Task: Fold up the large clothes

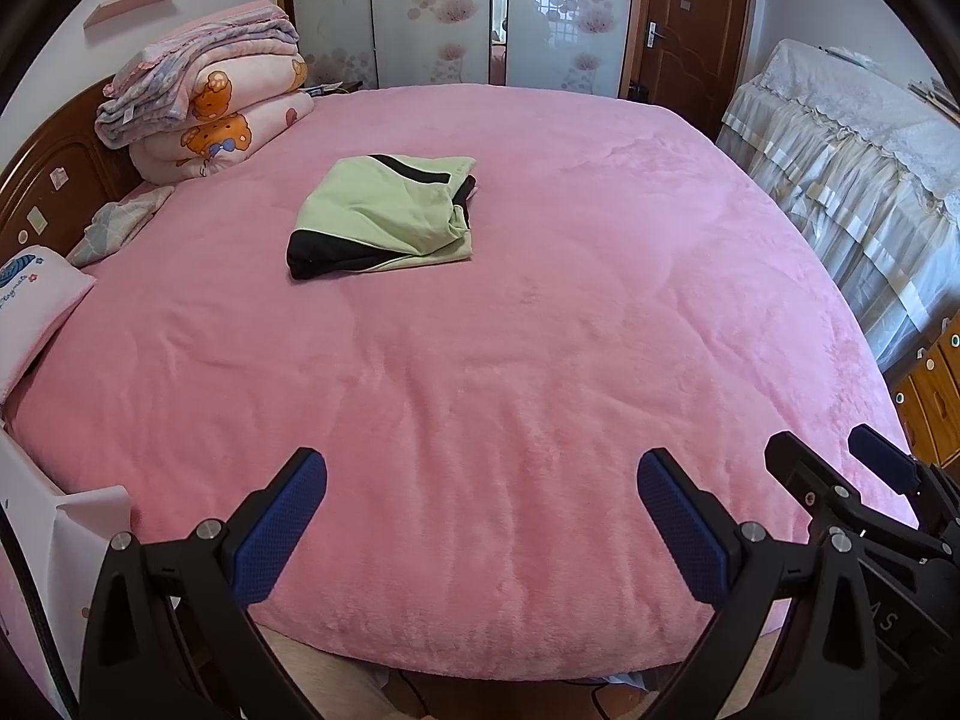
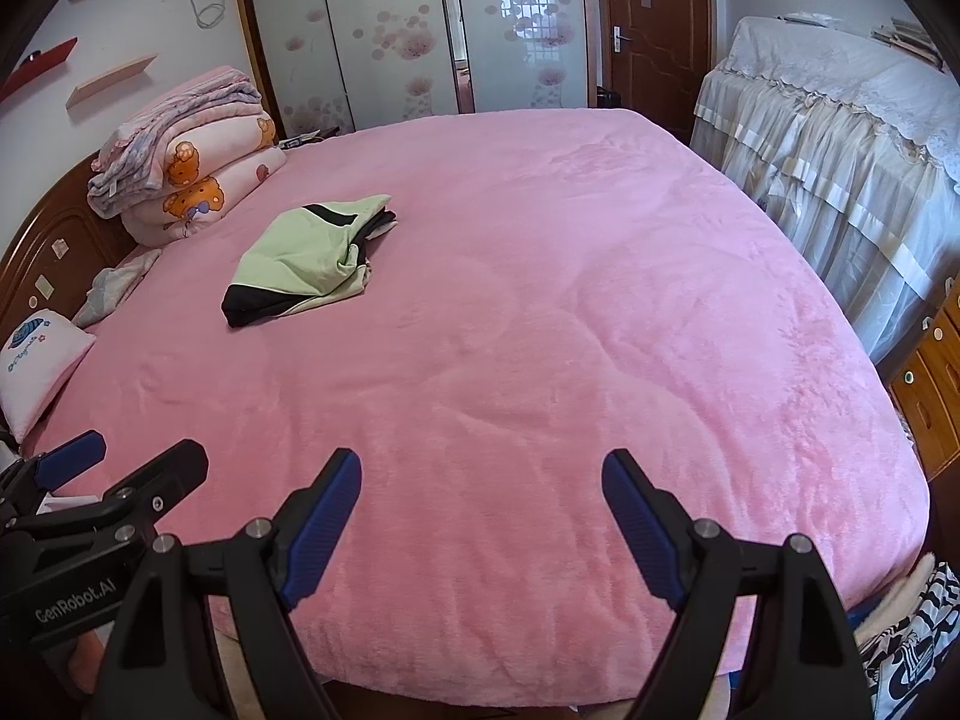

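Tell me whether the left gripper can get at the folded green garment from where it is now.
Probably not without moving in. The left gripper hangs open at the near edge of the bed, and the green garment lies far across it. Only bare blanket lies between them.

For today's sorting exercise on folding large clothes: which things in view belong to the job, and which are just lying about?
Belongs to the job:
green and black garment, already folded
left tool, open
right tool, open
pink bed, the work surface

Just lying about:
stacked quilts
white pillow
patterned clothing beside the bed
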A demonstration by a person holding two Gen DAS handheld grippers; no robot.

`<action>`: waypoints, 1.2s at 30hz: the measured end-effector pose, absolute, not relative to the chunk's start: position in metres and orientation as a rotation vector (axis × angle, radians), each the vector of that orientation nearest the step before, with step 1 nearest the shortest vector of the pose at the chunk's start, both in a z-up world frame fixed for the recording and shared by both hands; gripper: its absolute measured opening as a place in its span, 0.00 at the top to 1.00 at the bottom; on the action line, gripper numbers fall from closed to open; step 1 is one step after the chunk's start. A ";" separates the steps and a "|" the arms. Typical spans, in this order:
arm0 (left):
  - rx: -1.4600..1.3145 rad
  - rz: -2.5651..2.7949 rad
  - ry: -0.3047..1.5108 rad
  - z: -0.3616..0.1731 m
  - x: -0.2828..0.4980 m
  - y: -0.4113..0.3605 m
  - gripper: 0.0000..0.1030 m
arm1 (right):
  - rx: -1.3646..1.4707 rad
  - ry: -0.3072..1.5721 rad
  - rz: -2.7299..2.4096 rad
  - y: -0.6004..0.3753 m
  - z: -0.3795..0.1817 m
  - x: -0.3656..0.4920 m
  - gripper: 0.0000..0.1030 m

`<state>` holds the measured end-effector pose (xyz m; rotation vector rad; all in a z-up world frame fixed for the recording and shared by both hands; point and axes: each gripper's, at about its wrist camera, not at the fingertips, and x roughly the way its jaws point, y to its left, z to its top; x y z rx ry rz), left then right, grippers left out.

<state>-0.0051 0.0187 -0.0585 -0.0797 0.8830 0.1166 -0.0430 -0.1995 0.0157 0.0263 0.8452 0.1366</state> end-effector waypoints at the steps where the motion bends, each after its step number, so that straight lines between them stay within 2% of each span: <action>1: -0.081 0.116 0.885 -0.059 -0.005 0.018 0.01 | 0.025 0.844 0.135 -0.199 0.016 -0.043 0.19; 36: -0.093 0.122 0.923 -0.073 0.004 0.016 0.01 | 0.001 0.857 0.109 -0.204 0.002 -0.039 0.19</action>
